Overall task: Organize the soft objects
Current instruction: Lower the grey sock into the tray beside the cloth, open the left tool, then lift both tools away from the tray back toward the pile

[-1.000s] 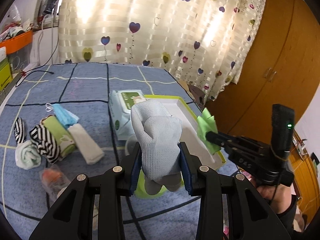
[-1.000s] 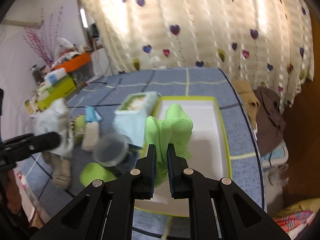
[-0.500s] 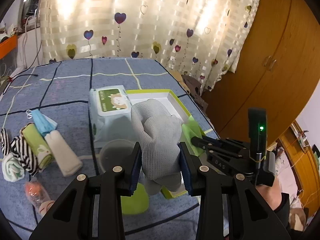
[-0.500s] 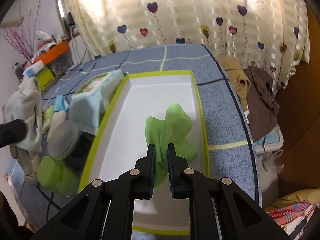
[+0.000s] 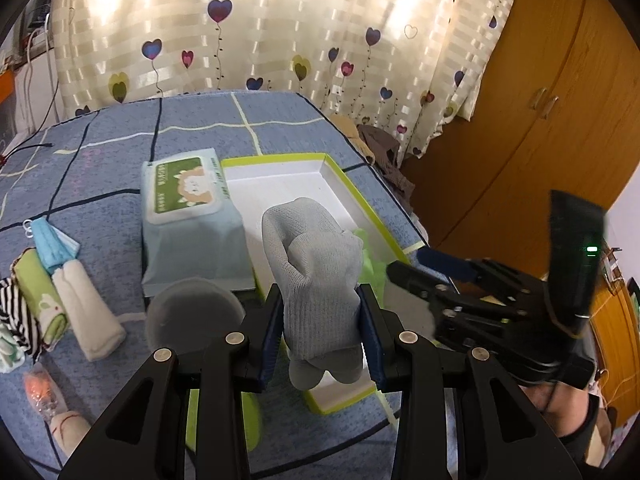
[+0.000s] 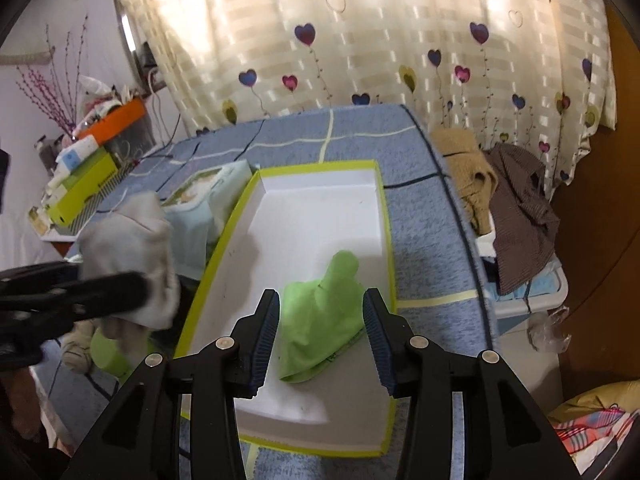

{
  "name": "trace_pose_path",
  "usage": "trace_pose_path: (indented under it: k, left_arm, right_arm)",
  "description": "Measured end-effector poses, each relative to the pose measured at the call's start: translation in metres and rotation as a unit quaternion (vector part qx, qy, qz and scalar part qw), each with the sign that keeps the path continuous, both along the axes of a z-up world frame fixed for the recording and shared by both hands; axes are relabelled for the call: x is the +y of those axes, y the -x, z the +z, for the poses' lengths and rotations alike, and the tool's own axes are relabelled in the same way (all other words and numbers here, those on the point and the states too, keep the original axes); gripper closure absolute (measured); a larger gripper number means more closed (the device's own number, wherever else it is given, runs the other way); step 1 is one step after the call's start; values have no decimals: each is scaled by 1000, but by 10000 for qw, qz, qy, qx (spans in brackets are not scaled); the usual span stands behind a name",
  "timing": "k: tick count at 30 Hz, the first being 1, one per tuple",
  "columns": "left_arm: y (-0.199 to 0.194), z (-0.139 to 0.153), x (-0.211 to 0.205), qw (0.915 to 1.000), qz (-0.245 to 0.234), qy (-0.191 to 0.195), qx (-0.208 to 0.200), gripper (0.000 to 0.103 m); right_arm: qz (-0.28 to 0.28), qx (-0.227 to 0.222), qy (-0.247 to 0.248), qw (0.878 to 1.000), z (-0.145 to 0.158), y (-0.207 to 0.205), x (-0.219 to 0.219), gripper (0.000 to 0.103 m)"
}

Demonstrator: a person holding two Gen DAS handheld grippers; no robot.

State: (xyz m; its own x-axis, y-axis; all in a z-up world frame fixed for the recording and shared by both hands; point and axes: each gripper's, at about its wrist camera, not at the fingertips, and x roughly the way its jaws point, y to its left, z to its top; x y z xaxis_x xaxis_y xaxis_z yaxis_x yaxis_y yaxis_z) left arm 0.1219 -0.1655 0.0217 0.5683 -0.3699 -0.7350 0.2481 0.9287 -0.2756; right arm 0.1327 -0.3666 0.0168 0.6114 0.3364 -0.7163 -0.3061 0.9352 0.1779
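Basically, the right gripper (image 6: 320, 330) is letting go: its jaws are opening, and the green cloth (image 6: 324, 332) sits between them on the white floor of the tray (image 6: 384, 216), slumped in a loose heap with the pads standing clear on both sides. Drop spot makes sense, near end of the tray by its right wall, which leaves the far end free for more items. The left gripper (image 5: 320, 334) is about half open but clamped on the grey sock (image 5: 316, 264); pads press its lower part, the bulk stands up above the jaws and the toe end hangs below. It's pinched low because a limp thing folds over wherever you hold it, and this way it's a compact lump. From the left wrist view the sock hangs over the tray's near-left corner, so I'd judge it's queued as the next drop, waiting for the right tool to clear out. Wet wipes pack (image 5: 192, 220) lies right against the tray's left wall; a grey round lid (image 5: 196, 316) sits just in front of it, so the left approach lane is tight. Still unsorted on the blue bedspread (image 5: 120, 148), well left of the tray: a white rolled towel (image 5: 90, 316), a green roll (image 5: 38, 292), a striped cloth (image 5: 14, 320) and a blue face mask (image 5: 50, 242). Main risk: cloth catching on a right pad as it backs away.
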Motion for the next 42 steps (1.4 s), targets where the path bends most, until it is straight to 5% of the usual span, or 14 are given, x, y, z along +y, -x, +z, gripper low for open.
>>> trace_pose_path:
  k: [18, 30, 42]
  left_arm:
    - [-41, -44, -33, 9978, -18, -274, 608, 59]
    - [-17, -16, -22, 9998, 1, -55, 197, 54]
    - [30, 16, 6, 9994, 109, 63, -313, 54]
  right_arm:
    - [-143, 35, -159, 9998, -2, 4, -19, 59]
    - [-145, -191, -95, 9997, 15, 21, -12, 39]
    - [-120, -555, 56, 9984, 47, 63, 11, 31]
